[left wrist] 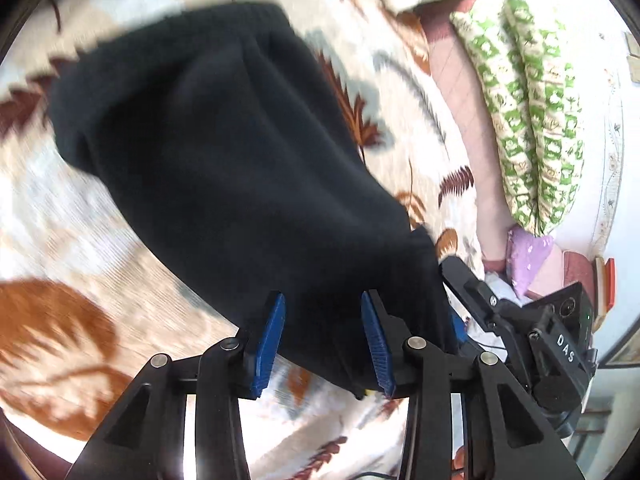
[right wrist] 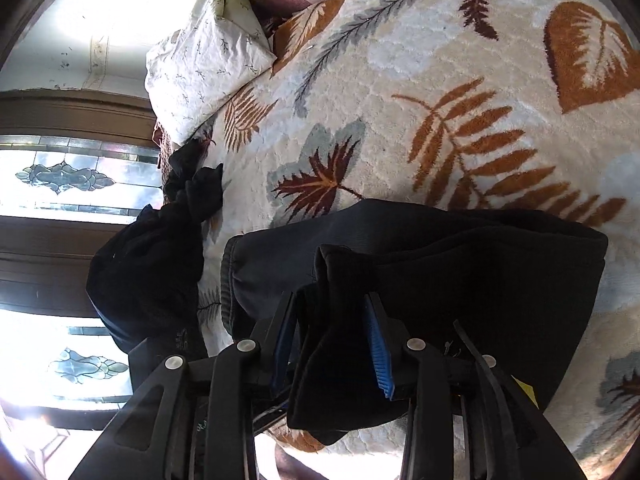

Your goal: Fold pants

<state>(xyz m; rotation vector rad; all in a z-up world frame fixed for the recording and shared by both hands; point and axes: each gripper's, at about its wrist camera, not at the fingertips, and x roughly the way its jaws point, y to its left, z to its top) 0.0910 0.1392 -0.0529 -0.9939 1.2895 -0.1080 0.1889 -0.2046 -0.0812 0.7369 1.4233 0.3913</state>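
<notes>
Black pants (left wrist: 224, 152) lie folded over on a leaf-patterned blanket (left wrist: 60, 240). In the left wrist view my left gripper (left wrist: 323, 336) stands with its blue pads apart, the near edge of the pants lying between and beyond them. The right gripper's body (left wrist: 540, 320) shows at the right, at the same edge of the cloth. In the right wrist view my right gripper (right wrist: 332, 340) has a thick bunch of the black pants (right wrist: 460, 280) between its blue pads and holds it above the blanket (right wrist: 440, 80).
A green-and-white patterned pillow (left wrist: 532, 120) and a small purple cushion (left wrist: 528, 256) lie at the bed's far side. A white pillow (right wrist: 204, 68) and another heap of dark clothing (right wrist: 152, 264) lie at the bed's edge by a window (right wrist: 68, 180).
</notes>
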